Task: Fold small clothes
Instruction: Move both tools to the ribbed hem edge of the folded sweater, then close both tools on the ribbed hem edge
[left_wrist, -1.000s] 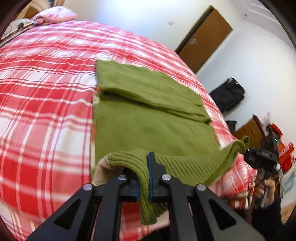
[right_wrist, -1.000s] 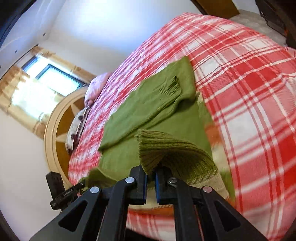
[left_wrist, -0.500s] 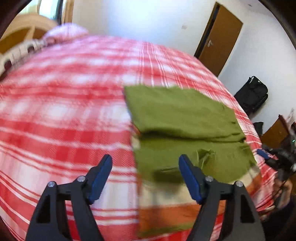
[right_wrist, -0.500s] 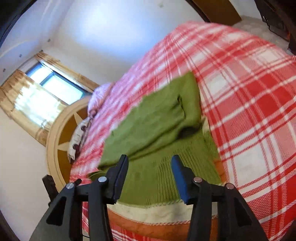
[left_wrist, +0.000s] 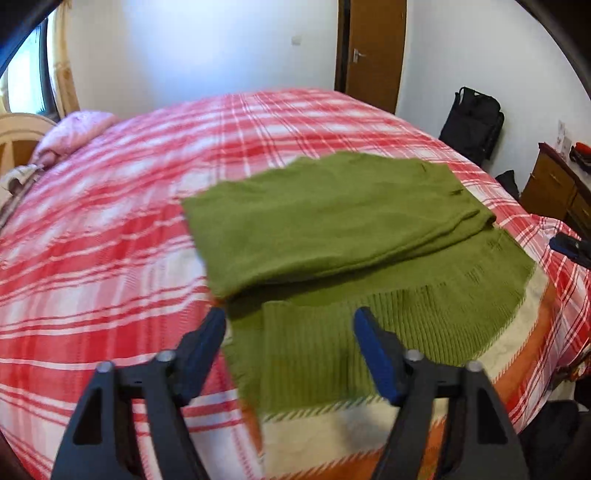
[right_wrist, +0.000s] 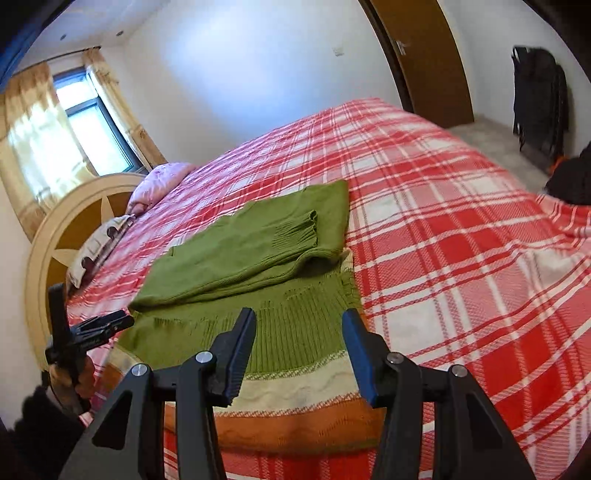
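We hold both grippers just above the near edge of the bed, over the green sweater (left_wrist: 343, 236). Our left gripper (left_wrist: 290, 332) has its blue-padded fingers spread wide with nothing between them — the ribbed hem shows through the gap. Our right gripper (right_wrist: 299, 332) is likewise spread wide and empty, hanging over the same ribbed band.

The green sweater (right_wrist: 258, 254) lies flat on the red plaid bedspread (right_wrist: 461, 258), near the edge closest to us. Its upper part is folded over the lower part, and a ribbed cuff (right_wrist: 295, 230) rests on top of the fold. Under its hem a cream and orange knitted piece (right_wrist: 295, 402) sticks out toward us — we cannot tell what garment it is.

Farther off we see a pink pillow (left_wrist: 74, 129), a brown door (left_wrist: 373, 48) and a black bag (left_wrist: 472, 122) against the wall.
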